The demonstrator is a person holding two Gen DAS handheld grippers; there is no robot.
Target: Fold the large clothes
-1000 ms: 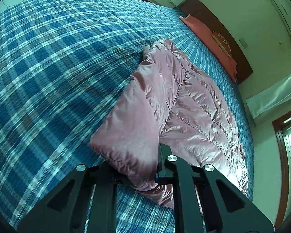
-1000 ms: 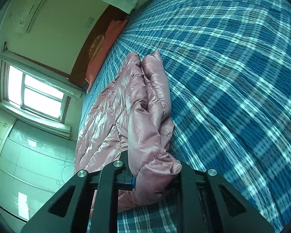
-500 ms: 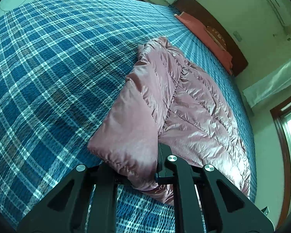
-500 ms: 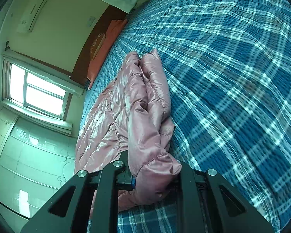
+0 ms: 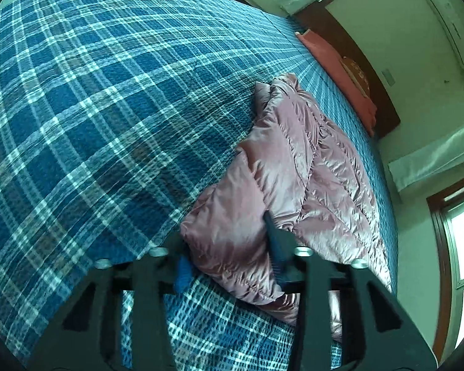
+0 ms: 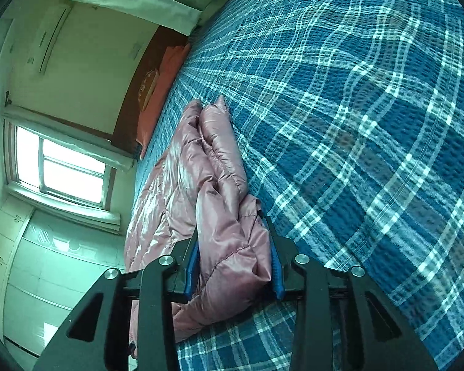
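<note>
A shiny pink padded jacket (image 5: pixel 309 170) lies folded lengthwise on the blue plaid bedspread (image 5: pixel 92 108). My left gripper (image 5: pixel 222 232) straddles its near folded corner. Its jaws are opening, and the blue left pad (image 5: pixel 182 270) stands clear of the fabric. In the right wrist view the jacket (image 6: pixel 182 185) runs away toward the headboard. My right gripper (image 6: pixel 232 225) straddles a thick fold at the jacket's other near corner. Its jaws are opening too, and the fold sits loosely between the blue pads (image 6: pixel 277 270), resting on the bedspread (image 6: pixel 355 123).
A red pillow (image 5: pixel 340 71) lies against the dark wooden headboard (image 5: pixel 383 92) at the far end. The wide plaid bed surface stretches beside the jacket. A bright window (image 6: pixel 62 167) and pale cabinets (image 6: pixel 46 278) stand beyond the bed's edge.
Both grippers have sunk toward the bed with the jacket's corners. Their fingers have spread, the blue pads now show, and the fabric no longer bulges over them.
</note>
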